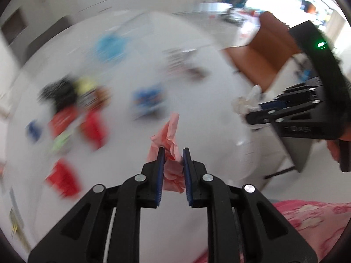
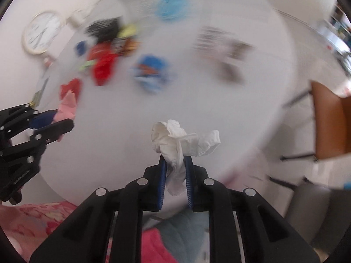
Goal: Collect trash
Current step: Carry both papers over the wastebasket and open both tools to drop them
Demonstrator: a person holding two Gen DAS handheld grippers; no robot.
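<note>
My left gripper [image 1: 173,153] is shut on a crumpled pink paper [image 1: 170,140] and holds it above the white round table [image 1: 208,83]. It also shows at the left of the right wrist view [image 2: 59,120] with the pink paper [image 2: 67,107]. My right gripper [image 2: 175,160] is shut on a crumpled white tissue [image 2: 175,140] above the table's near edge [image 2: 219,114]. It shows at the right of the left wrist view [image 1: 252,111] with the tissue [image 1: 245,103]. Both views are blurred by motion.
Several wrappers lie on the table: red ones [image 2: 103,63], a black one [image 2: 103,29], a blue-and-white one [image 2: 151,70], a light blue one [image 2: 171,5], a pale printed one [image 2: 223,43]. An orange chair [image 1: 263,52] stands at the right. A clock [image 2: 42,32] lies at the left.
</note>
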